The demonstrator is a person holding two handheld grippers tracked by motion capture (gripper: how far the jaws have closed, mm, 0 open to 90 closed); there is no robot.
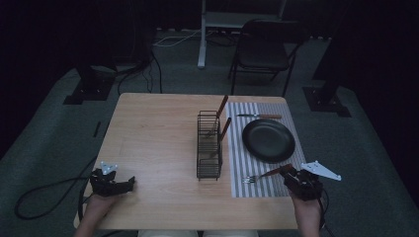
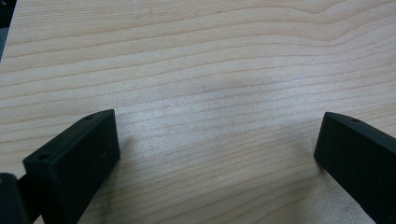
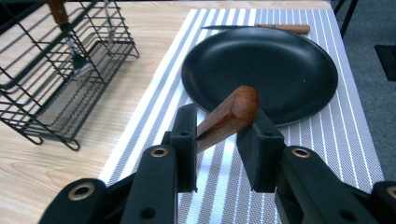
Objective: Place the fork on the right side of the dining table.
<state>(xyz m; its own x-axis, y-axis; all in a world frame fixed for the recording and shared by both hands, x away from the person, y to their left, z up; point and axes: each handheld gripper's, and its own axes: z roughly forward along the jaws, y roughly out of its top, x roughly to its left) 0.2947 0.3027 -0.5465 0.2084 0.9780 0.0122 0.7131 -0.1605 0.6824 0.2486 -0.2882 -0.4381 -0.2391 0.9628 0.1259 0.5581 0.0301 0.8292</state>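
A fork [image 1: 261,175] with a wooden handle [image 3: 227,117] lies low over the striped placemat [image 1: 262,188], tines pointing left. My right gripper [image 1: 289,174] [image 3: 217,135] is shut on the handle's end, just in front of the black plate [image 1: 268,140] [image 3: 261,70]. Beyond the plate a knife [image 1: 259,116] [image 3: 261,28] lies on the mat. My left gripper [image 1: 118,185] [image 2: 217,140] rests at the table's near left corner, open over bare wood with nothing between its fingers.
A black wire rack [image 1: 209,145] [image 3: 56,70] stands mid-table left of the mat, with two wooden-handled utensils [image 1: 221,111] leaning in it. The wooden table [image 1: 153,133] is bare on its left half. A folding chair [image 1: 262,49] stands beyond the far edge.
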